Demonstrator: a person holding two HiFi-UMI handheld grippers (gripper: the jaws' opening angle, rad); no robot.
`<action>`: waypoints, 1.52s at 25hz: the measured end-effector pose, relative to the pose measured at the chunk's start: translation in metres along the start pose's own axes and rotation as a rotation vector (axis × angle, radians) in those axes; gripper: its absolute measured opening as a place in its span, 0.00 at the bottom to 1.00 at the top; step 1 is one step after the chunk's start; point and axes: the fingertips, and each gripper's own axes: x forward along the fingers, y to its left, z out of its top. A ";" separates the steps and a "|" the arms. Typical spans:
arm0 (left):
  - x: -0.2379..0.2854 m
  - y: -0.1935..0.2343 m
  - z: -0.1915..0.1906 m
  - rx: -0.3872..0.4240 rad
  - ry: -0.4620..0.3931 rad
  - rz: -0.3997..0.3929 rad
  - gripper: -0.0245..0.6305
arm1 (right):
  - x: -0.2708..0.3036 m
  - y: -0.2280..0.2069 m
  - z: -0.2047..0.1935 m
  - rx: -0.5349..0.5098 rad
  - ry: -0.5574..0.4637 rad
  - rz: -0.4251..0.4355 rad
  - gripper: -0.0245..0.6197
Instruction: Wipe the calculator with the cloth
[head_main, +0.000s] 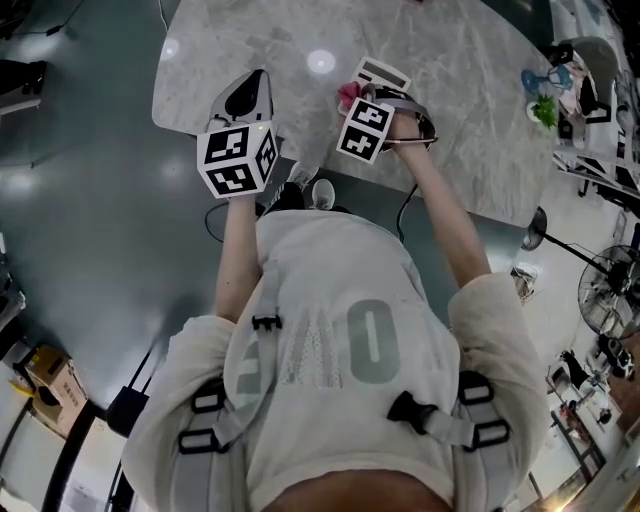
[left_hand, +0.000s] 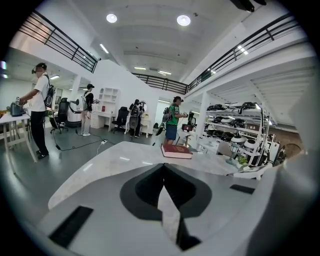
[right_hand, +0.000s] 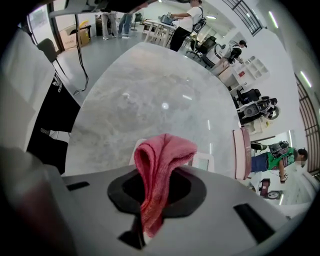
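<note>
My right gripper (head_main: 352, 102) points steeply down over the marble table (head_main: 460, 120), shut on a folded pink cloth (right_hand: 161, 165). In the right gripper view the cloth bulges out past the jaws and hangs just above a white calculator (right_hand: 204, 161), most of which it hides. From the head view the calculator (head_main: 381, 74) lies just beyond the cloth (head_main: 347, 94), its dark display strip showing. My left gripper (head_main: 252, 92) hovers over the table's near left edge. Its jaws (left_hand: 163, 167) are shut with nothing between them.
A red book (left_hand: 176, 151) lies flat further along the table, also seen as a pinkish book (right_hand: 241, 152) right of the calculator. A small green plant and blue item (head_main: 543, 103) sit at the table's far right. Several people stand in the room beyond.
</note>
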 end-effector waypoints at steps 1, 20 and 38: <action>-0.001 0.001 0.001 -0.002 -0.001 0.001 0.07 | -0.001 0.005 0.003 0.001 -0.004 0.006 0.13; -0.010 0.001 0.011 0.003 -0.028 -0.007 0.07 | -0.008 0.042 0.021 0.039 -0.036 0.038 0.13; 0.009 -0.041 0.075 0.049 -0.129 -0.112 0.07 | -0.077 -0.083 -0.006 0.212 -0.100 -0.215 0.13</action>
